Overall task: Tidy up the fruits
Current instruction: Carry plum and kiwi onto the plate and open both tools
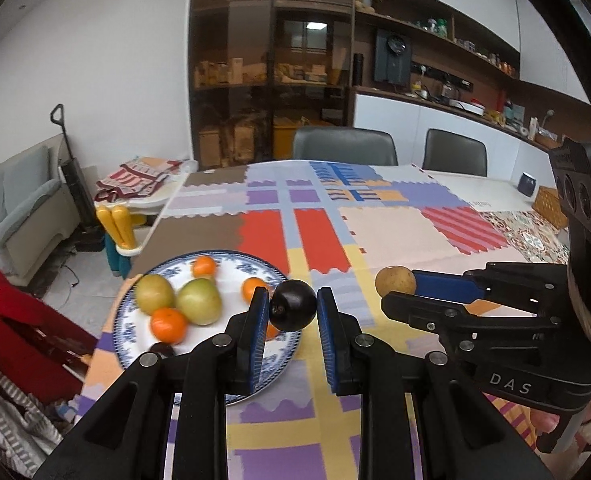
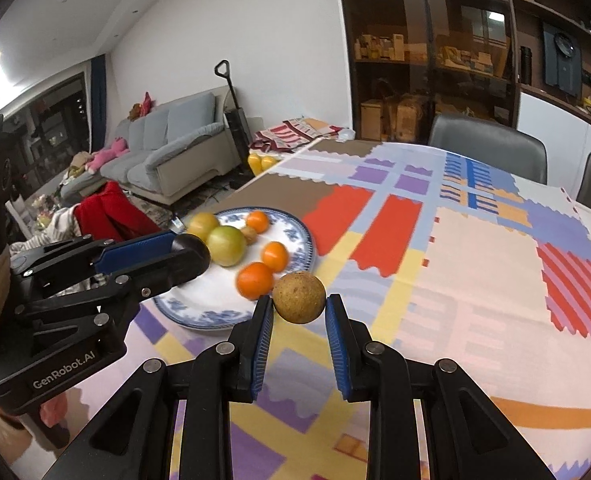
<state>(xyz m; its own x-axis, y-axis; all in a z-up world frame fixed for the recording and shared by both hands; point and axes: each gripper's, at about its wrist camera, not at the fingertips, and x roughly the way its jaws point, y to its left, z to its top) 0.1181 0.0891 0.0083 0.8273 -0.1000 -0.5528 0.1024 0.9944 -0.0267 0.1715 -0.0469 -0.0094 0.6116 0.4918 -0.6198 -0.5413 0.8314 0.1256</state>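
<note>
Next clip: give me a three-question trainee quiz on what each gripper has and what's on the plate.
1. True or false: the left gripper holds an orange.
2. The right gripper holds: A) green fruit B) brown fruit C) nothing.
3. Fill in: the green fruits sit on the ____.

Key: 1 false, it holds a dark plum; 2 B; 3 plate.

A dining table (image 1: 447, 184) carries a patchwork tablecloth (image 1: 383, 236) in red, purple, yellow, pink and blue blocks. On the cloth near the left edge sits a round blue-and-white patterned china plate (image 1: 255, 266). At the far right, a small dark blue pot (image 1: 527, 185) and an orange patterned box (image 1: 549, 204).
</note>
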